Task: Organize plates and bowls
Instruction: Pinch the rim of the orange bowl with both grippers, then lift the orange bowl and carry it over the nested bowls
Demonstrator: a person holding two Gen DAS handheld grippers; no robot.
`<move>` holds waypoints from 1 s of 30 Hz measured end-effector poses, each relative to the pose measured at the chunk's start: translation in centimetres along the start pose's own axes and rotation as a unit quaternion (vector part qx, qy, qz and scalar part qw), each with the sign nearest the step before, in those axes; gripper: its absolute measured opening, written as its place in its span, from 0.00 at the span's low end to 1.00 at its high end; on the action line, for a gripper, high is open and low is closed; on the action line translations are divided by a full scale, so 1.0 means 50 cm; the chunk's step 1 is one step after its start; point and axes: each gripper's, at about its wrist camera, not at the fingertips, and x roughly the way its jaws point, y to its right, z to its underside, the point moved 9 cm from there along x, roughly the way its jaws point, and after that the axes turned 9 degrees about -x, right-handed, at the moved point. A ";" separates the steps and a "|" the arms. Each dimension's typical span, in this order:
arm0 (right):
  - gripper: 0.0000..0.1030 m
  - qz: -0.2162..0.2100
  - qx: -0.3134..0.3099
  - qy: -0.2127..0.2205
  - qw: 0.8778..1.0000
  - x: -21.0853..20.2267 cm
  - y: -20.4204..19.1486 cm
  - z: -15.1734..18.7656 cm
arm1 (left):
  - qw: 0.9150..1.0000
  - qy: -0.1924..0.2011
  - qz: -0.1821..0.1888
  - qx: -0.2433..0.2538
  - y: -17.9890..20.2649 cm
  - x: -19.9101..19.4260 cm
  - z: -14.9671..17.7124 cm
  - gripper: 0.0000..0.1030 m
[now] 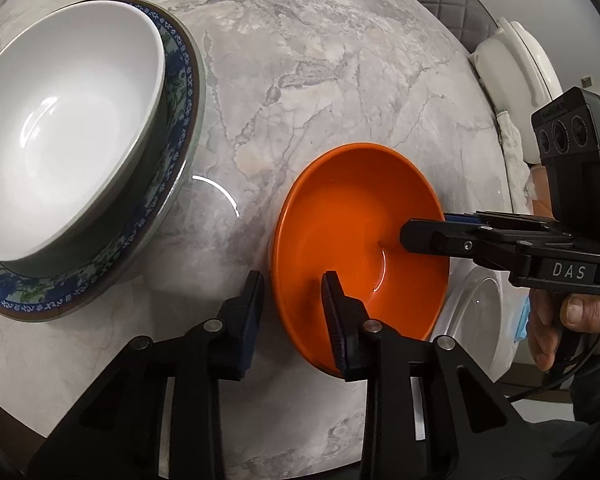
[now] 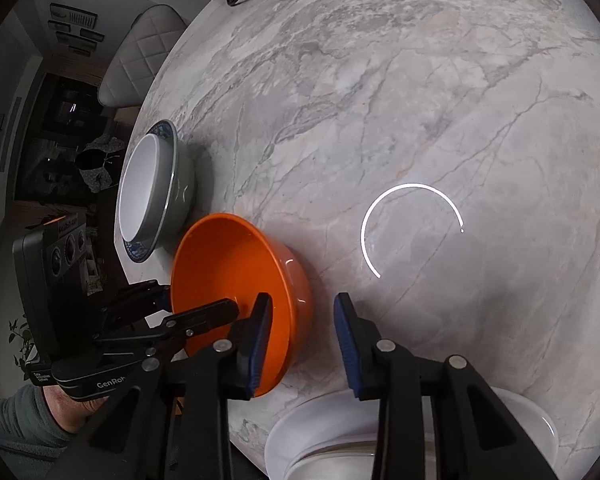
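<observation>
— Where was the glossy orange ceramic bowl found?

— It was seen on the round, grey-veined marble table. Its rim was straddled by the left gripper and the right gripper from opposite sides. Both pairs of jaws were held apart, and no pad was seen pressing.

— What was noted around it?

— A white bowl was set upon a blue-patterned plate just beside it. White plates were seen at the table's near edge, and a quilted grey chair beyond the table.
</observation>
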 end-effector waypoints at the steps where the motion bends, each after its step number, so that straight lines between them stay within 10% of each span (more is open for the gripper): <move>1: 0.27 0.001 0.000 -0.004 1.000 0.005 -0.001 0.001 | 1.000 -0.003 0.001 -0.001 0.000 0.002 0.000 0.20; 6: 0.15 -0.001 0.009 -0.017 1.000 0.021 0.000 0.005 | 1.000 -0.006 0.003 -0.007 -0.003 0.002 -0.001 0.17; 30: 0.14 -0.019 0.012 0.001 1.000 -0.042 -0.074 -0.022 | 0.999 0.028 0.027 -0.035 -0.007 -0.148 -0.017 0.15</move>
